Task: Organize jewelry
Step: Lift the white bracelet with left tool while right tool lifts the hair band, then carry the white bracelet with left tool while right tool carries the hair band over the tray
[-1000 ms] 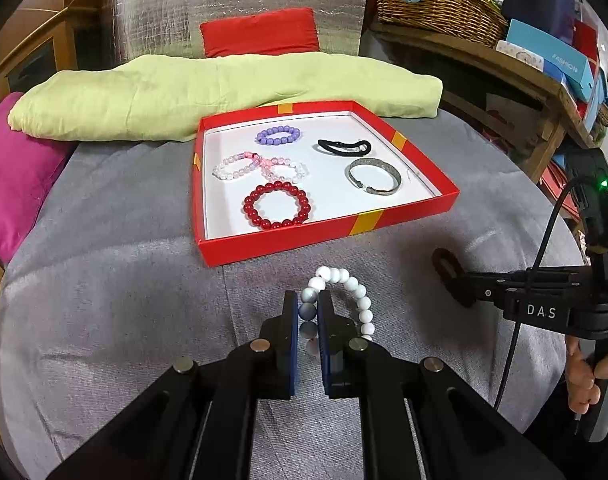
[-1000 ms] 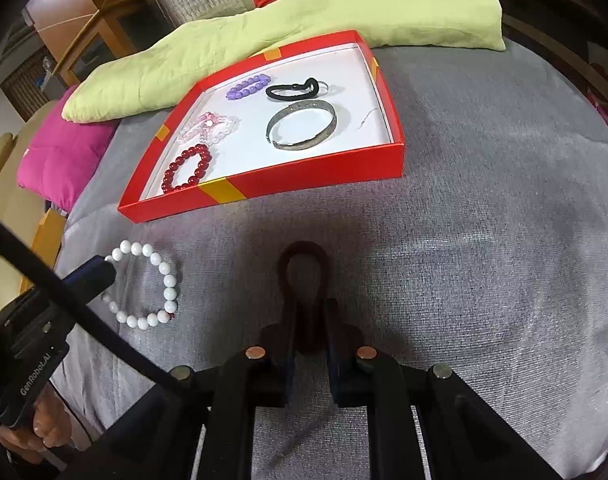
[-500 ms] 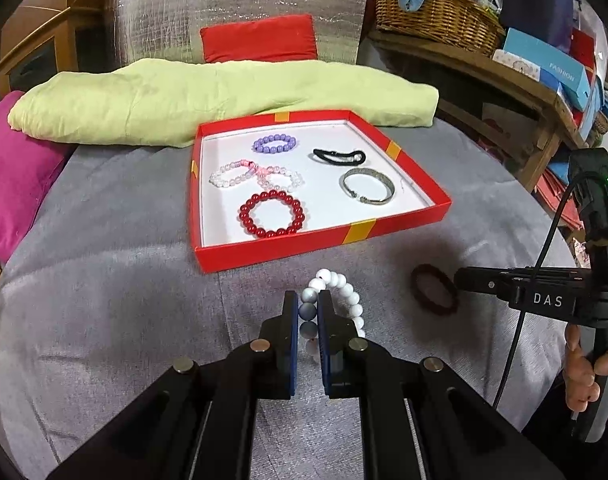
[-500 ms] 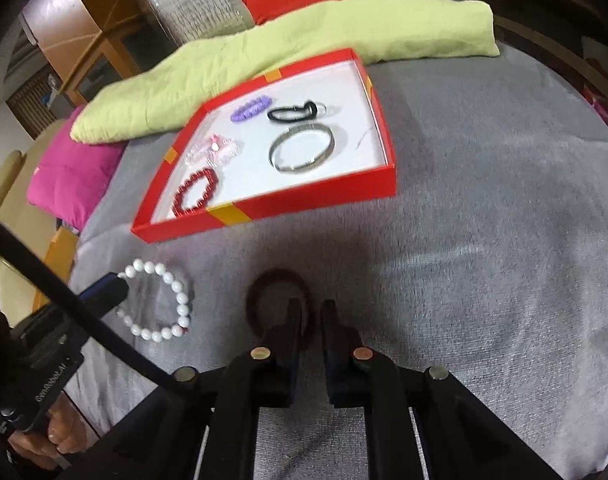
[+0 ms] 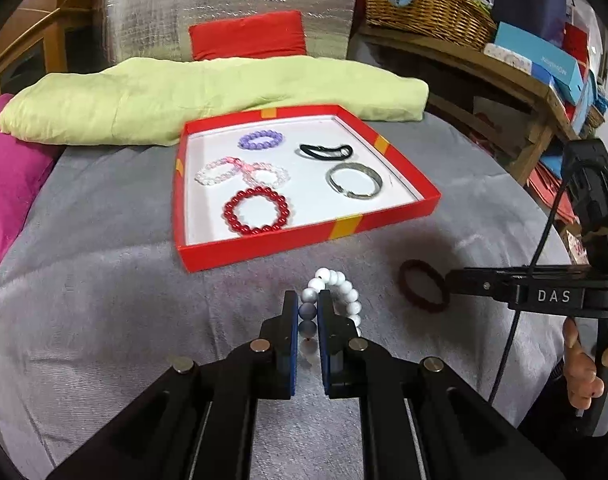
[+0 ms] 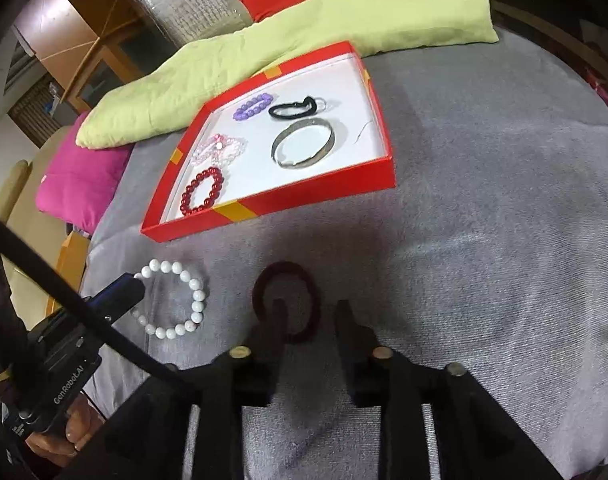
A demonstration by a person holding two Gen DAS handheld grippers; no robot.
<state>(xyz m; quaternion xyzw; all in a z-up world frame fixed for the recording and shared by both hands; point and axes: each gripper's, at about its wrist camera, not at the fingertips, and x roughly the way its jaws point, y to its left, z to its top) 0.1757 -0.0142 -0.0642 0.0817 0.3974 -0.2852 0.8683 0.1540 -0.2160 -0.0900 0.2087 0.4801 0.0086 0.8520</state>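
Note:
My left gripper [image 5: 307,300] is shut on a white bead bracelet [image 5: 339,292], which also shows in the right wrist view [image 6: 176,300] on the grey cloth. A dark red hair tie [image 6: 284,300] lies on the cloth, seen too in the left wrist view [image 5: 423,286]. My right gripper [image 6: 309,308] is open, its left finger inside the tie's ring. The red tray [image 5: 343,228] holds a red bead bracelet [image 5: 256,210], pink bracelets [image 5: 240,170], a purple one [image 5: 260,139], a black hair tie [image 5: 325,150] and a silver bangle [image 5: 353,180].
A lime green cushion [image 5: 184,96] lies behind the tray, a pink cushion [image 5: 8,168] at the left. A wooden shelf with a basket [image 5: 423,8] and boxes stands at the right. The grey cloth [image 6: 483,240] spreads to the right of the tray.
My right gripper has opened and let go of the dark red hair tie, which now lies on the cloth. My left gripper stays shut on the white bracelet.

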